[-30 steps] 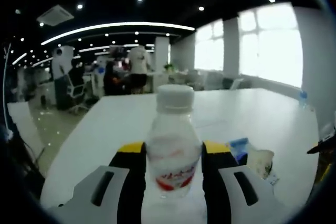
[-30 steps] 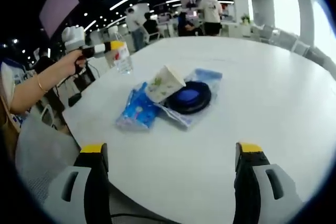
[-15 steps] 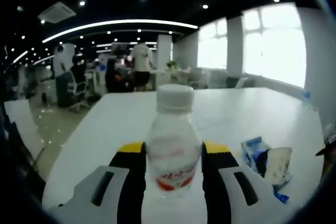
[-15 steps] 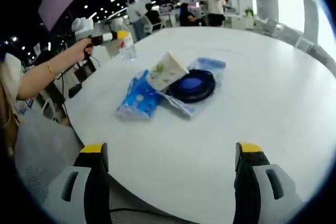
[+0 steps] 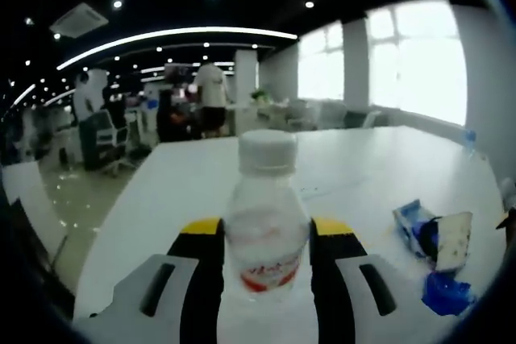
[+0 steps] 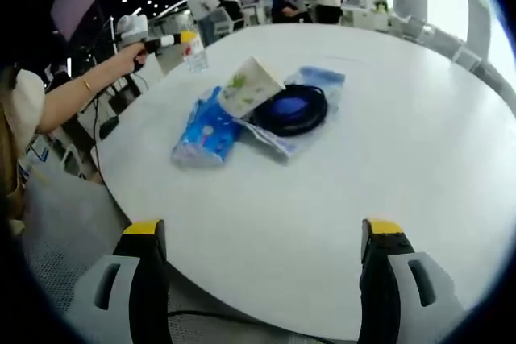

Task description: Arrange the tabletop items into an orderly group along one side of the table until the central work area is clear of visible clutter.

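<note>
Left tongs clamp bottle (upright) | right tongs wide, level

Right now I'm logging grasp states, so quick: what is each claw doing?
Left claw: shut on the small white-capped bottle, held upright between its jaws.
Right claw: open, jaws wide apart, holding nothing, above the white table.

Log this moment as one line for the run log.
left gripper: shut on bottle | right gripper: open, nothing between jaws | paper cup, blue packet, dark bowl: clustered on table
</note>
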Tool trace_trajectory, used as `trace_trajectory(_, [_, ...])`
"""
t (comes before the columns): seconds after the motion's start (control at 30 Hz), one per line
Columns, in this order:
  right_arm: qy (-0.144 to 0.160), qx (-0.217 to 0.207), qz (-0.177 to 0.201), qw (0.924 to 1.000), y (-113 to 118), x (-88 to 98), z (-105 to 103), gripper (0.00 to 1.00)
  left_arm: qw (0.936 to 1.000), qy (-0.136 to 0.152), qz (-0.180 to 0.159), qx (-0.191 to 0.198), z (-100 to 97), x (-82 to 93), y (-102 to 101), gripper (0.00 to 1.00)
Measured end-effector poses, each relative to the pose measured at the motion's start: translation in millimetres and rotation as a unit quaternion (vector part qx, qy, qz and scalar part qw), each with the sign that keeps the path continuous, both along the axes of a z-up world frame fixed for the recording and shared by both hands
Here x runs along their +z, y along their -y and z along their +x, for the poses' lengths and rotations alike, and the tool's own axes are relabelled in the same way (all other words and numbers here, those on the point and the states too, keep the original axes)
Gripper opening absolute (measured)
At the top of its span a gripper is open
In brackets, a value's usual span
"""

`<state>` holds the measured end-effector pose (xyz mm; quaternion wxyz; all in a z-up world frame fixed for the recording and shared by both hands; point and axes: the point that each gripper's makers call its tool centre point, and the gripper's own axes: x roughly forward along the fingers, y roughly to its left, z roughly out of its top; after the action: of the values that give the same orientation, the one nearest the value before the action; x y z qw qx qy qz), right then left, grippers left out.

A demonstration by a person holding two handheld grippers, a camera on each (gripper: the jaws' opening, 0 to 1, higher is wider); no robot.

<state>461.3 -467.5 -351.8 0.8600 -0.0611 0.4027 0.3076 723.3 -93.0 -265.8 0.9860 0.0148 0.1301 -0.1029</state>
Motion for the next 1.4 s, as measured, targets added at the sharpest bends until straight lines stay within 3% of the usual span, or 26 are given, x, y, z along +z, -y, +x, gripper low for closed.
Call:
trace_trajectory(0.13, [0.005,-0.008,0.02,0.9998,-1.6,5.4,2.2,0.99,1.0,0.001,-0.005,-0.004,5.8,-5.7,-3.7,0.38])
trace_trajectory(0.3, [-0.001,-0.011,0.015,0.9998,2.8,1.2,2.7,0.99,0.9999,0.001,-0.015,-0.004,9.1,-9.2,-6.6,0.38])
trace_trajectory(0.5, [0.003,-0.007,0.009,0.9999,4.3,1.0,3.4,0.99,0.9999,0.0,0.008,-0.011,13.1,-13.3,-6.3,0.38])
trace_trajectory(0.73, [0.01,-0.01,0.006,0.9999,4.6,3.9,5.2,0.99,1.0,-0.003,0.001,0.0,14.3,-17.5,-10.2,0.38])
trace_trajectory(1.0, [0.013,-0.01,-0.002,0.9999,5.6,4.2,5.9,0.99,0.9998,0.011,-0.014,0.006,12.3,-17.5,-7.3,0.38])
trace_trajectory(1.23, [0.015,-0.012,-0.002,0.9998,6.3,5.1,7.6,0.99,0.9995,0.029,0.0,0.008,11.4,-17.0,-5.1,0.39])
trace_trajectory(1.4, [0.019,-0.017,-0.003,0.9997,7.8,6.7,9.6,0.99,0.9994,0.029,-0.017,0.011,13.6,-17.7,-9.2,0.39])
